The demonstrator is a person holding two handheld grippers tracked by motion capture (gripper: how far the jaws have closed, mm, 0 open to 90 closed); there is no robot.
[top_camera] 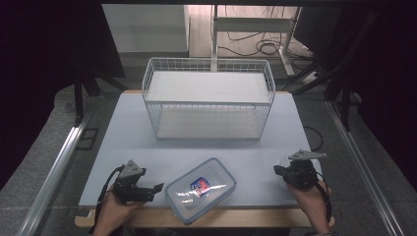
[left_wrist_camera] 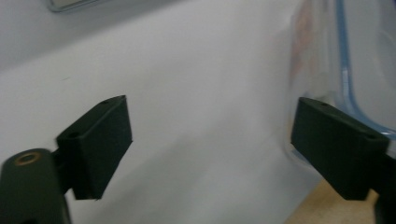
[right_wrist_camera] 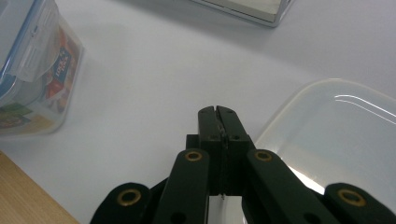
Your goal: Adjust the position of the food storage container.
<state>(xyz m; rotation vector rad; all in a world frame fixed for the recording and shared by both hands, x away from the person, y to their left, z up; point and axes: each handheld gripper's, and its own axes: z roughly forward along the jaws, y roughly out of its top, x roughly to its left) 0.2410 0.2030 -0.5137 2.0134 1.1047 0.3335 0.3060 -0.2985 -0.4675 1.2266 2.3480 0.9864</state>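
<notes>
A clear plastic box [top_camera: 200, 189] with a blue-sealed lid lies near the table's front edge, with colourful packets inside. My left gripper [top_camera: 158, 188] is just left of it, pointing at its corner. In the left gripper view that gripper [left_wrist_camera: 210, 121] is open, jaws wide apart over bare table, the right-hand jaw beside the box wall [left_wrist_camera: 364, 56]. My right gripper [top_camera: 280, 171] is at the front right. Its jaws [right_wrist_camera: 218, 112] are shut with nothing visible between them, next to a translucent white lid [right_wrist_camera: 336, 135]. The box [right_wrist_camera: 32, 70] shows far left there.
A white wire basket [top_camera: 209, 98] with a flat white floor stands at the back middle of the white table top [top_camera: 147, 147]; its corner [right_wrist_camera: 252, 9] shows in the right gripper view. The wooden table edge [top_camera: 221, 219] runs along the front.
</notes>
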